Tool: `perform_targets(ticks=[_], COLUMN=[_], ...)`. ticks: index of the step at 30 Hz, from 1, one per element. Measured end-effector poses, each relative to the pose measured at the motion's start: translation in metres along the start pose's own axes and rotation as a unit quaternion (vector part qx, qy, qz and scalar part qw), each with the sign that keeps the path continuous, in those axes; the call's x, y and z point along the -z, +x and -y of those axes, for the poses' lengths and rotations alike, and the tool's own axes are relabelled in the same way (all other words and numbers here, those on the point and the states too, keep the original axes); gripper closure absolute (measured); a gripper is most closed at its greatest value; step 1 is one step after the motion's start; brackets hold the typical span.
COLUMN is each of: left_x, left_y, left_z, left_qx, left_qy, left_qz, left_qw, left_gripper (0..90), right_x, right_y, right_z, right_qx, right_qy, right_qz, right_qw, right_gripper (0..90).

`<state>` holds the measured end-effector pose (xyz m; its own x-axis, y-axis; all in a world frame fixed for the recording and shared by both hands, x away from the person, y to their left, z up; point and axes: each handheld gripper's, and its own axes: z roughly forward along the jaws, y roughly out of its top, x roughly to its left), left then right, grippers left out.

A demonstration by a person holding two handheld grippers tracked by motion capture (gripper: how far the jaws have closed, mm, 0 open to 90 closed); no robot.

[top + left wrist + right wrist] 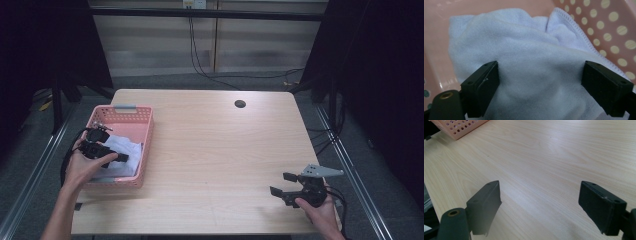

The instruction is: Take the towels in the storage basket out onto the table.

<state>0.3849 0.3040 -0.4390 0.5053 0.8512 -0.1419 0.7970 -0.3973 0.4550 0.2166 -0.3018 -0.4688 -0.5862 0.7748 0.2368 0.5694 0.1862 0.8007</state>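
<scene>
Left gripper [107, 152] over the cloth [122, 150] in the basket [146, 150], jaws wide apart.

In the left gripper view the gripper [540, 90] spreads its two black jaws far from each other, and the white cloth [534, 67] bulges up in the gap between them, close against both pads; whether the pads actually press it I cannot tell. Nothing is clamped. Beyond the cloth, the pink basket wall [614, 27] with its round holes rises just behind and to the right of the jaws. Over on the other side, the right gripper [284, 184] sits low above the bare table [215, 150], well apart from the basket, jaws equally wide, gripping nothing; in its own view the gripper [539, 207] looks across wood grain [554, 157] to a basket corner [459, 128] far ahead on the left.
</scene>
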Motion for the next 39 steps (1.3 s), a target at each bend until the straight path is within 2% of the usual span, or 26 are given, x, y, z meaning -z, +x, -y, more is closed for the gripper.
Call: perform_targets(ticks=[5, 6, 7, 8, 9, 10, 11, 14, 18, 23, 26, 28, 29, 32, 35, 38, 39], left_x=[0.007, 0.007, 0.009, 0.008, 0.006, 0.003, 0.001, -0.003, -0.007, -0.013, -0.019, -0.023, -0.024, -0.027, -0.03, -0.035, -0.036], left_y=[0.007, 0.006, 0.007, 0.008, 0.01, 0.01, 0.009, 0.005, 0.008, 0.007, 0.005, 0.006, 0.006, 0.004, 0.004, -0.001, -0.002], left_z=[0.001, 0.001, 0.001, 0.001, 0.002, 0.002, 0.002, 0.001, -0.001, -0.003, -0.007, -0.009, -0.009, -0.011, -0.012, -0.015, -0.016], left_qx=[0.011, 0.018, 0.013, 0.016, 0.015, 0.013, 0.01, 0.005, 0.008, 0.002, -0.005, 0.002, 0.006, -0.004, -0.006, -0.011, -0.019], left_qy=[-0.011, -0.015, -0.015, -0.016, -0.004, 0.002, 0.002, 0.009, 0.027, 0.046, 0.07, 0.082, 0.081, 0.097, 0.105, 0.122, 0.132], left_qz=[0.011, 0.007, 0.002, 0.001, 0.008, 0.007, -0.001, -0.003, 0.006, 0.003, -0.002, 0.003, 0.002, 0.0, 0.001, -0.017, -0.026], left_qw=[0.9998, 0.9997, 0.9998, 0.9997, 0.9998, 0.9999, 1.0, 0.9999, 0.9996, 0.9989, 0.9975, 0.9966, 0.9967, 0.9953, 0.9945, 0.9923, 0.9907], left_gripper=[18.0, 17.6, 17.6, 17.7, 16.6, 15.7, 16.4, 13.4, 10.4, 7.9, 6.1, 2.2, 2.2, 1.7, 0.9, 1.7, 1.7], right_x=[0.0, 0.0, 0.0, 0.0, -0.001, -0.001, -0.001, 0.0, 0.0, 0.0, 0.0, 0.0, 0.0, 0.0, 0.0, -0.001, -0.001], right_y=[0.0, 0.0, 0.0, -0.001, -0.001, -0.001, 0.0, 0.0, 0.0, 0.0, 0.0, 0.0, 0.0, 0.0, -0.001, 0.0, 0.0], right_z=[0.0, 0.0, 0.0, 0.0, 0.0, 0.0, 0.0, 0.0, 0.0, 0.0, 0.0, 0.0, 0.0, 0.0, 0.0, -0.001, -0.001], right_qx=[0.0, 0.001, 0.0, 0.0, 0.0, 0.0, 0.0, 0.0, 0.001, 0.002, 0.003, 0.003, 0.004, 0.005, 0.004, 0.005, 0.005], right_qy=[0.0, 0.0, 0.001, 0.001, 0.001, 0.001, 0.001, 0.0, 0.001, 0.001, 0.002, 0.002, 0.003, 0.002, 0.003, 0.003, 0.003], right_qz=[-0.001, -0.002, -0.001, -0.002, -0.001, -0.002, -0.002, -0.003, -0.004, -0.005, -0.007, -0.008, -0.009, -0.009, -0.01, -0.012, -0.012], right_qw=[1.0, 1.0, 1.0, 1.0, 1.0, 1.0, 1.0, 1.0, 1.0, 1.0, 1.0, 1.0, 0.9999, 0.9999, 0.9999, 0.9999, 0.9999], right_gripper=[18.0, 18.0, 17.9, 17.9, 18.0, 17.9, 18.0, 17.9, 17.9, 17.9, 17.9, 17.9, 17.9, 17.9, 17.9, 18.1, 18.1])
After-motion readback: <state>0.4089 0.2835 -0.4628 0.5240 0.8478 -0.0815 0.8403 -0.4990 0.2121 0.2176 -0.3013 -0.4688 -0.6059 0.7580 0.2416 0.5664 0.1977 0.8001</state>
